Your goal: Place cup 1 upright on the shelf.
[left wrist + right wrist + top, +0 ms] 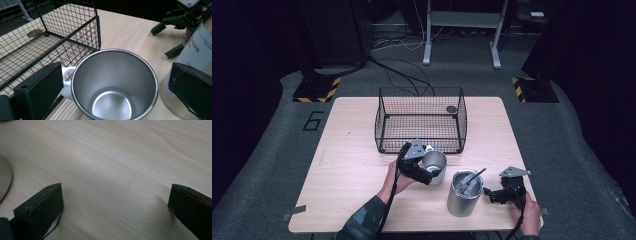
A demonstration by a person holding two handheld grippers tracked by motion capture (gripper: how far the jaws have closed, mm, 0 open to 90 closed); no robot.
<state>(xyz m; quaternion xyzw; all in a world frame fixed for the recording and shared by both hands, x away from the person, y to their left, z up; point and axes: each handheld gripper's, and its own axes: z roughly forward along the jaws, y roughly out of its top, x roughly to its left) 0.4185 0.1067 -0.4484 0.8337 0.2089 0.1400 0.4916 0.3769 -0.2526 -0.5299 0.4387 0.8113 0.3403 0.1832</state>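
Mug: steel mug (pixel 115 85) sits between my left tool (pixel 115 92) jaws, lower centre.
Left tool: wide open, gripping nothing.
Right tool: my right tool (pixel 116 207) gapes empty over the worktop (pixel 112 157).

Two steel cups are standing on the worktop: one mug (pixel 434 166) and one taller tumbler (pixel 464 193). One wire basket (pixel 420 120) is sitting near the far edge. Two hand-held grippers, left (pixel 428 176) and right (pixel 490 194), are showing.

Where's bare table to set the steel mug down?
Bare: the wooden table left of the black wire basket, and its right strip. Crowded: between the left gripper at the steel mug, the tall steel canister and the right gripper.
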